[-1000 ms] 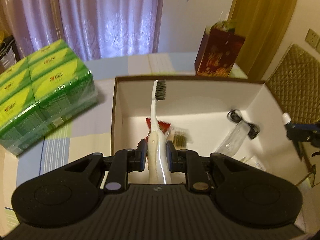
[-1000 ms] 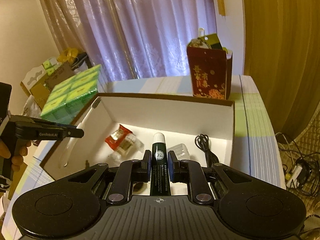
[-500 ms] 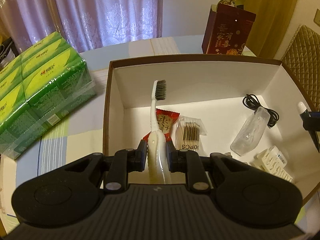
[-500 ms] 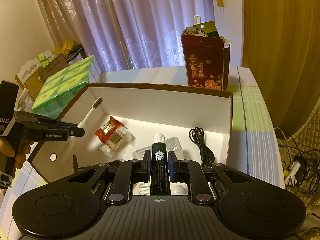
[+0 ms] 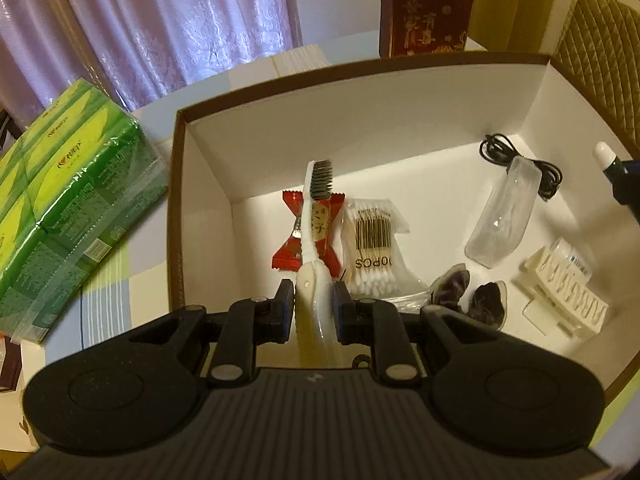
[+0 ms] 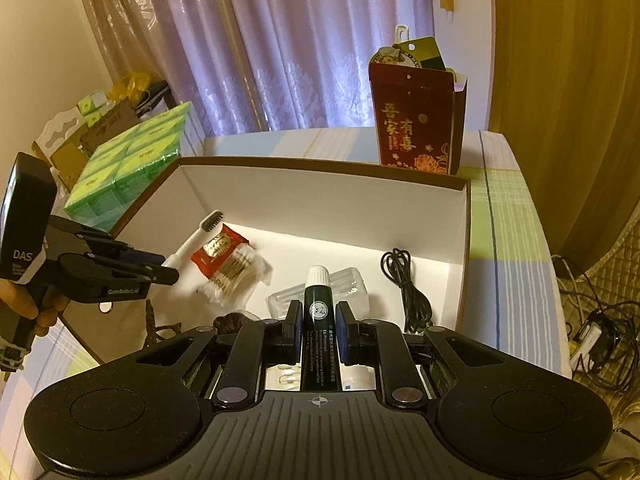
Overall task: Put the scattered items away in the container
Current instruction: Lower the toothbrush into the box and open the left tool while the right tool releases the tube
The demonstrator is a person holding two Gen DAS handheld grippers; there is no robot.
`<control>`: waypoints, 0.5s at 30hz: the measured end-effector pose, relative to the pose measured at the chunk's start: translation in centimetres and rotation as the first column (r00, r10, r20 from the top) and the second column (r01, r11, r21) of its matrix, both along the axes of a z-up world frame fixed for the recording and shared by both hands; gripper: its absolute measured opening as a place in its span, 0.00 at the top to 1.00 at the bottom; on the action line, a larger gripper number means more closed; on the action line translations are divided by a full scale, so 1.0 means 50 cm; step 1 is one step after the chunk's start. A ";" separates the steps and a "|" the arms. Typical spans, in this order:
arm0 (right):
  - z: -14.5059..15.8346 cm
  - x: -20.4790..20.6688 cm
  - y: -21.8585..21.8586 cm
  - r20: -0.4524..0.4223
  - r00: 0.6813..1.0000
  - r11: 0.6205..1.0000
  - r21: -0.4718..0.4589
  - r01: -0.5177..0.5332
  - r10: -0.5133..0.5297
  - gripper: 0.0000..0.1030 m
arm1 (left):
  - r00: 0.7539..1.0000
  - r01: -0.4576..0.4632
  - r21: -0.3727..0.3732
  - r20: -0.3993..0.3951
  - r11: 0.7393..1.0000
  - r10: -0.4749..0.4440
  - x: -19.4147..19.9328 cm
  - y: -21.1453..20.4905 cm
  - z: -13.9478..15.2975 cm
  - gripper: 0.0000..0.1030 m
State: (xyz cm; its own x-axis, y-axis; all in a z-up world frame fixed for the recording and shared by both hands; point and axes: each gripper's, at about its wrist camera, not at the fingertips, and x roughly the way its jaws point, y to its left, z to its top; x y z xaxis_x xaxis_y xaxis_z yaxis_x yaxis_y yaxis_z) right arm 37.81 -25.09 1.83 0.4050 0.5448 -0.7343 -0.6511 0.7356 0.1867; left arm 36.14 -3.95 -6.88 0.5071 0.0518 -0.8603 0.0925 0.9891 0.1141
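A brown box with a white inside (image 5: 200, 152) (image 6: 460, 240) lies open on the table. My left gripper (image 5: 309, 294) is shut on a white toothbrush (image 5: 310, 216) with dark bristles, held over the box's left half above a red snack packet (image 5: 292, 240) and a cotton swab pack (image 5: 374, 240). My right gripper (image 6: 318, 322) is shut on a dark green tube with a white cap (image 6: 318, 304), over the box's near edge. The left gripper (image 6: 160, 270) with its toothbrush (image 6: 196, 236) shows at the left of the right wrist view.
Inside the box lie a black cable (image 5: 520, 160), a clear plastic case (image 5: 504, 220), a white hair clip (image 5: 564, 292) and dark small items (image 5: 468, 296). A green tissue pack (image 5: 68, 208) sits left of the box, a red gift bag (image 6: 416, 120) behind it.
Both grippers moved forward and down over the box, so its contents look larger. The toothbrush head now hangs lower, over the red packet. Both grips are unchanged.
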 end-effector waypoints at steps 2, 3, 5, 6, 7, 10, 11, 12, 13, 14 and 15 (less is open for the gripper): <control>-0.001 0.001 0.000 0.000 1.000 1.000 -0.005 -0.003 0.003 0.81 | 1.000 0.003 0.000 -0.012 1.000 -0.003 0.001 -0.002 -0.006 0.84; -0.001 0.002 0.000 0.001 1.000 1.000 -0.006 -0.005 0.005 0.81 | 1.000 0.002 0.000 -0.015 1.000 -0.002 0.002 -0.002 -0.008 0.84; -0.001 0.003 0.000 0.004 1.000 1.000 -0.013 -0.010 0.010 0.81 | 1.000 0.000 -0.002 -0.020 1.000 0.000 0.004 -0.002 -0.011 0.83; -0.002 0.003 0.001 0.005 1.000 1.000 -0.017 -0.015 0.015 0.81 | 1.000 -0.002 -0.002 -0.020 1.000 0.002 0.004 -0.003 -0.012 0.83; -0.002 0.004 0.003 0.006 1.000 1.000 -0.021 -0.019 0.019 0.81 | 1.000 -0.005 -0.003 -0.019 1.000 0.005 0.005 -0.003 -0.012 0.83; -0.007 0.006 0.010 0.009 0.999 0.998 -0.048 -0.048 0.049 0.81 | 1.000 -0.005 -0.010 -0.020 1.000 0.005 0.006 -0.002 -0.008 0.81; -0.009 0.006 0.015 0.013 0.997 0.995 -0.067 -0.069 0.070 0.81 | 1.000 -0.004 -0.014 -0.018 1.000 0.004 0.006 -0.002 -0.005 0.79; -0.012 0.005 0.021 0.018 0.996 0.992 -0.089 -0.090 0.092 0.81 | 1.000 -0.003 -0.018 -0.014 1.000 0.003 0.005 -0.002 -0.001 0.77; -0.015 0.004 0.029 0.024 0.993 0.986 -0.119 -0.115 0.119 0.81 | 1.000 -0.003 -0.023 -0.008 1.000 0.003 0.004 -0.001 0.004 0.76; -0.018 0.005 0.036 0.031 0.989 0.980 -0.146 -0.135 0.141 0.81 | 1.000 -0.003 -0.027 -0.002 1.000 0.003 0.003 -0.001 0.008 0.74; -0.021 0.005 0.043 0.037 0.985 0.972 -0.173 -0.157 0.166 0.81 | 1.000 -0.004 -0.031 0.004 1.000 0.004 0.002 -0.001 0.013 0.72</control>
